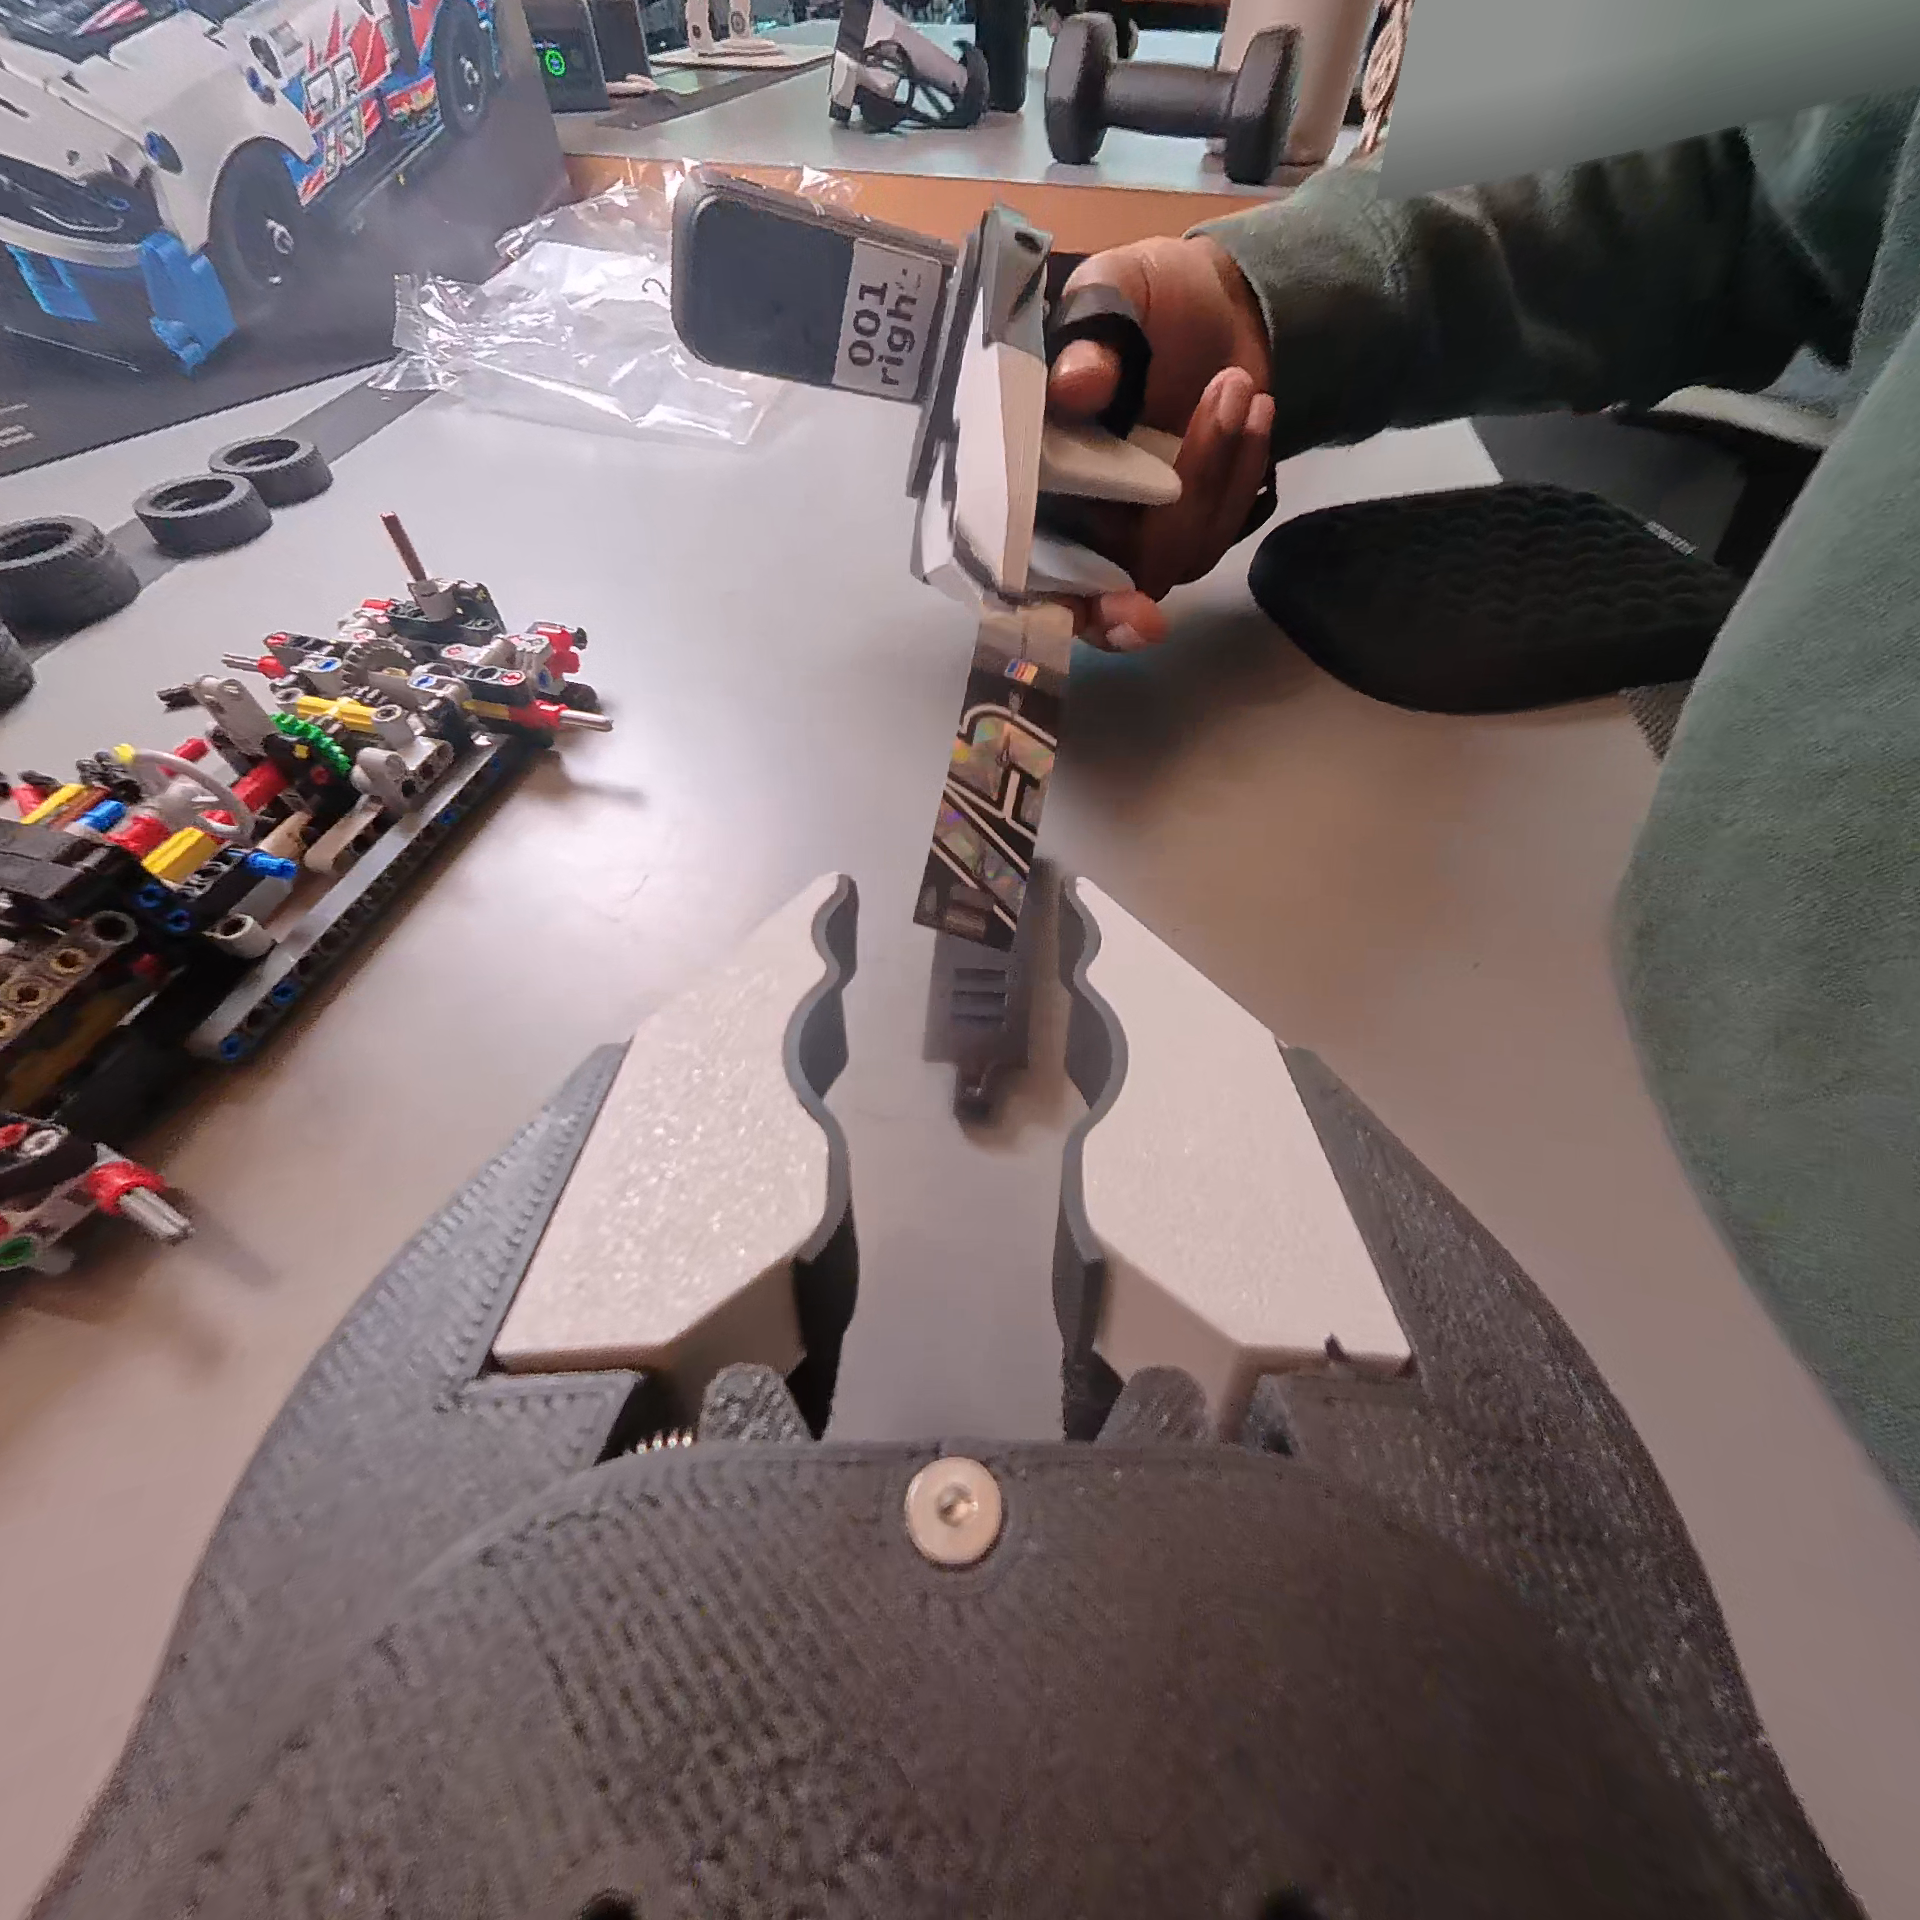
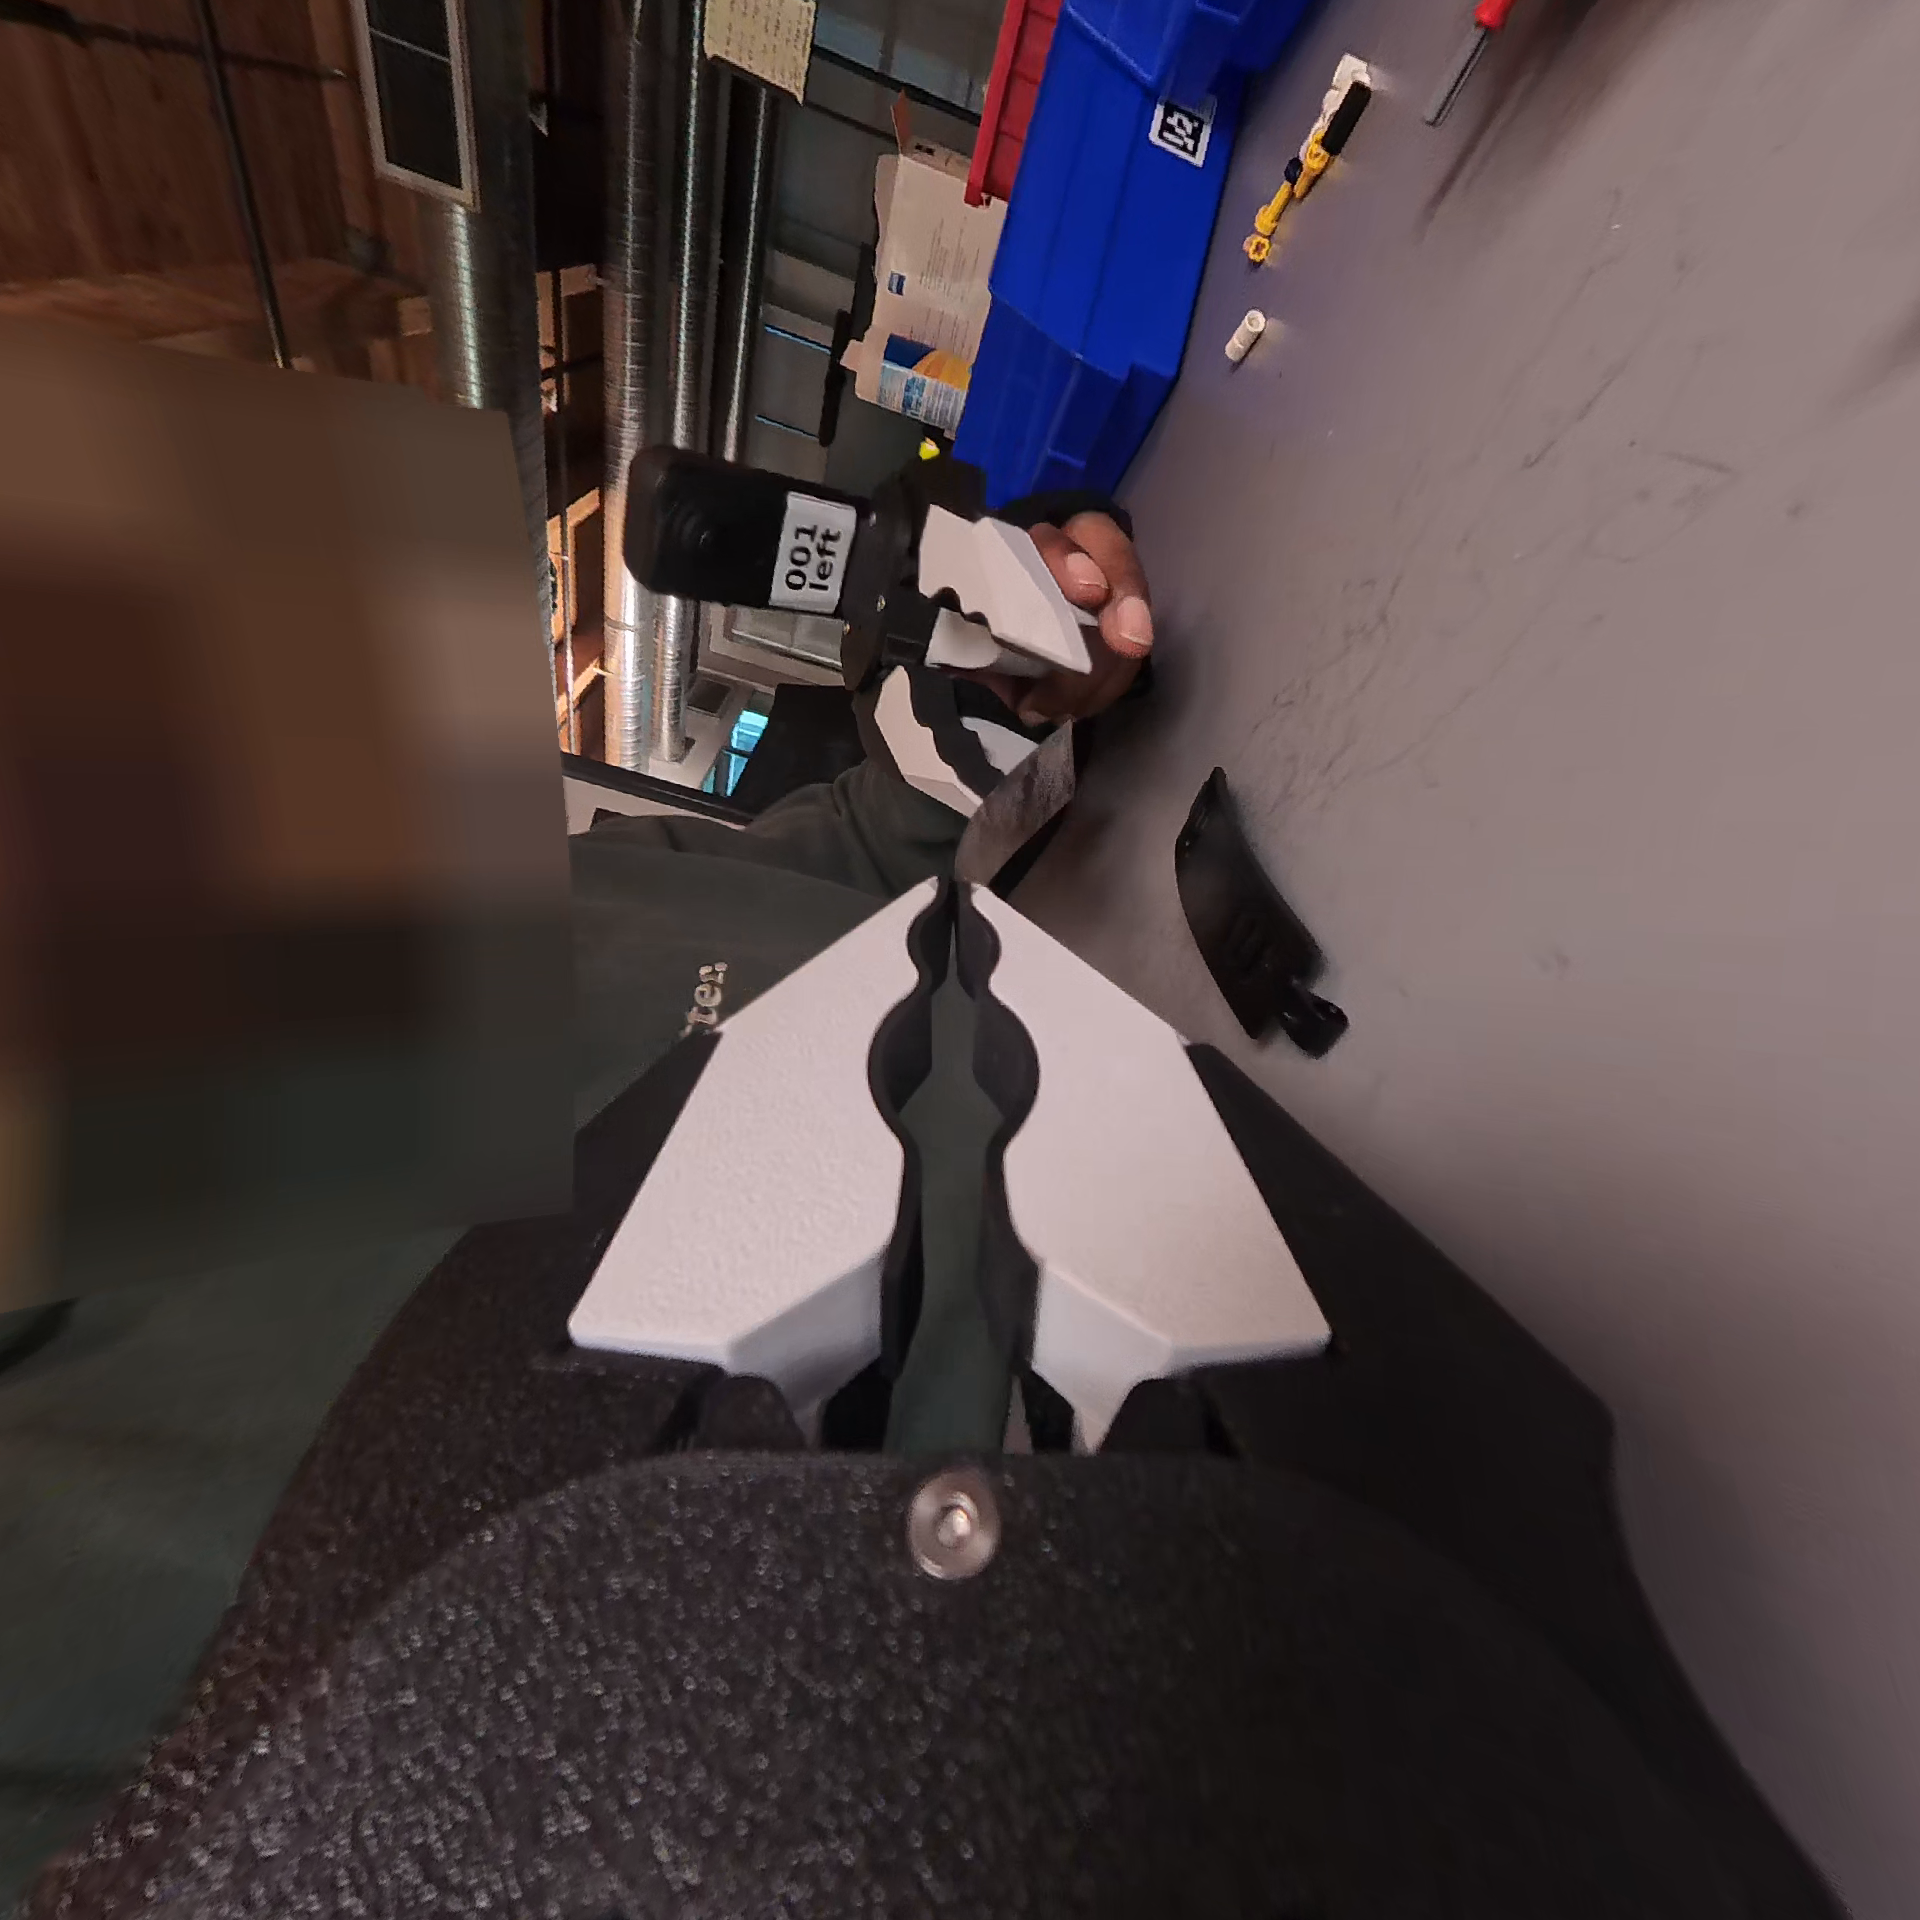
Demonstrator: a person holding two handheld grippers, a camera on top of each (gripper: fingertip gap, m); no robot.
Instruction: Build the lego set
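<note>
My right gripper (image 2: 956, 888) is shut on a black sticker sheet (image 2: 1023, 800). In the left wrist view the right gripper (image 1: 1023, 603) points down from above, and the sticker sheet (image 1: 997, 790), with shiny holographic patches, hangs from it. The sheet's lower end reaches between the fingertips of my left gripper (image 1: 956, 920), which is open and empty. A black curved lego panel (image 1: 977, 1003) lies on the grey table under that gap; it also shows in the right wrist view (image 2: 1247, 935). There the left gripper (image 2: 1029, 727) is seen open next to the sheet.
A partly built lego chassis (image 1: 312, 790) lies at the left with loose black tyres (image 1: 208, 509), the set's box (image 1: 208, 156) and an empty plastic bag (image 1: 582, 322) behind. A black pad (image 1: 1486, 592) lies right. Blue bins (image 2: 1101, 260) and small yellow parts (image 2: 1299, 177) sit farther off. There is about 7 cm between the tips of the two grippers.
</note>
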